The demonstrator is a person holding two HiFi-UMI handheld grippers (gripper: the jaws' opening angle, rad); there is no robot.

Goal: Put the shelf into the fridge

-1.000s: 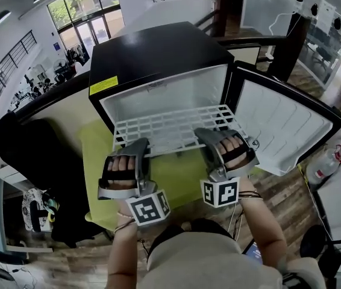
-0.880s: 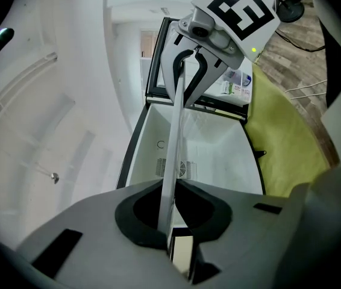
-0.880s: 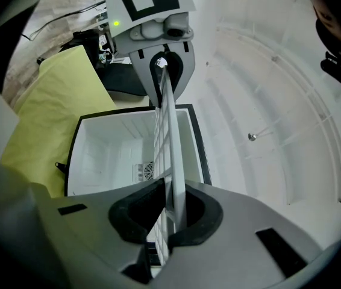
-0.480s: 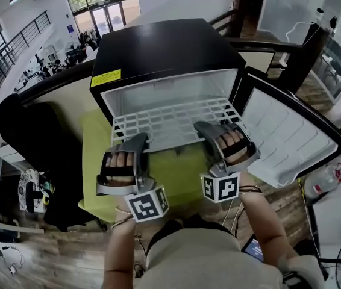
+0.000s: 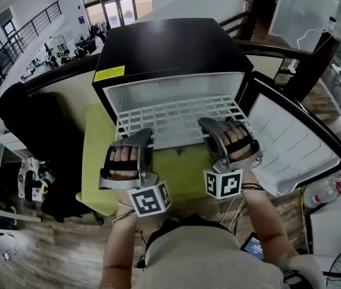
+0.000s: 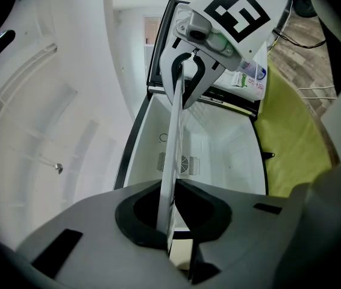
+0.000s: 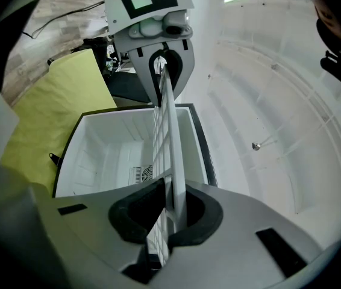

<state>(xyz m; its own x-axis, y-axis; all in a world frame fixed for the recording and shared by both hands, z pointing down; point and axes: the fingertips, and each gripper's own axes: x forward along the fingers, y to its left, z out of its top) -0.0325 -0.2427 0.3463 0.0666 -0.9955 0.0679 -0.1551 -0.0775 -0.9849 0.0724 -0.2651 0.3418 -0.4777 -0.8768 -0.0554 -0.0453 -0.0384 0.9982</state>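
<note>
Change since 1 second ago: shelf (image 5: pixel 176 120) is sitting a little deeper in the mouth of the fridge (image 5: pixel 164 44), and both grippers are closer to the opening with it.
Shelf: white wire grid, lying roughly level. Its far part is resting inside the white cavity, while its near edge is sticking out over the green cloth (image 5: pixel 179 173).
Left gripper (image 5: pixel 141 138): jaws are clamping shut on the shelf's near edge, left of its middle; the left gripper view is showing the wire rim pinched between them.
Right gripper (image 5: pixel 209 126): jaws are gripping the same edge right of the middle, closed on the wire.
Door (image 5: pixel 291 143): standing swung open to the right, apart from the shelf.
Meaning for the task: the slide-in is looking under way but unfinished — a good part of the grid is still showing outside.
Next move, as a judgement: both hands pushing forward evenly, keeping the grid level.
Unclear: whether the side edges are riding on wall ledges — no view is showing it.
Risk: 1 side leading, and the grid skewing and jamming.
</note>
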